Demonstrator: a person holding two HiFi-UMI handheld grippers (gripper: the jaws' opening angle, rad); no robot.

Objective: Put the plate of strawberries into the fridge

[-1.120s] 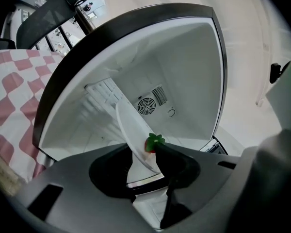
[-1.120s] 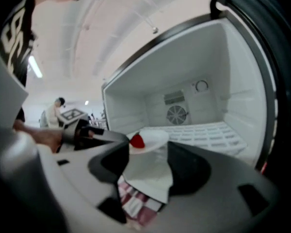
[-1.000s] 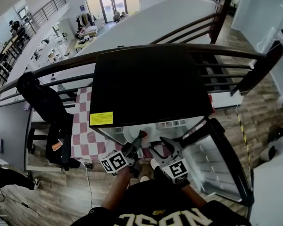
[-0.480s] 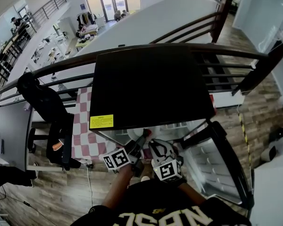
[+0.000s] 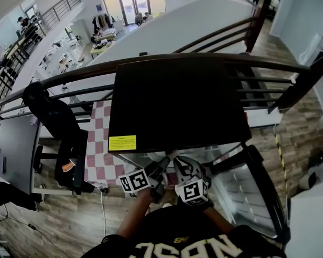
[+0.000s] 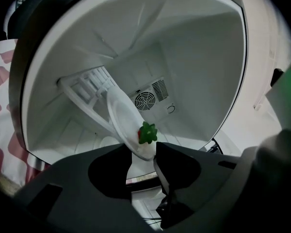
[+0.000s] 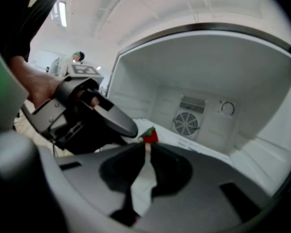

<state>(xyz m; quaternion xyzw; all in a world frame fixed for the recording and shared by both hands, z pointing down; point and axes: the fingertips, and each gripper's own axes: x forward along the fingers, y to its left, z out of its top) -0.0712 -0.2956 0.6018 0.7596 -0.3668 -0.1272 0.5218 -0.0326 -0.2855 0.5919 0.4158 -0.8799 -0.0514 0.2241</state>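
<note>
While the plate (image 6: 123,115) hangs at the mouth of the open fridge (image 6: 199,52), its near rim lies between the jaws of both hand-held grippers. The left hand-held gripper (image 6: 141,152) is spreading, its jaws standing wide with the rim loose between them. The right hand-held gripper (image 7: 146,148) is closing, its jaws all but together on a thin white sliver of the same rim. One strawberry (image 6: 146,134) with a green cap sits just above the jaw tips in both gripper views. Whether the plate already rests on the fridge floor cannot be told; in the left gripper view it looks tilted. As a judgement, the plate should handle as a light, stiff, smooth thing, slick at the edge. A pinch therefore wants to sit well onto the rim rather than out at its lip. The plate also wants keeping level, since the fruit lies loose and would roll down any slope. Compared with a second ago in the head view, the right hand-held gripper has drawn in close beside the left, and its jaws, then splayed wide, have narrowed. The left one has kept almost the same place at the opening, and the door (image 5: 253,192) stands open as before.
</note>
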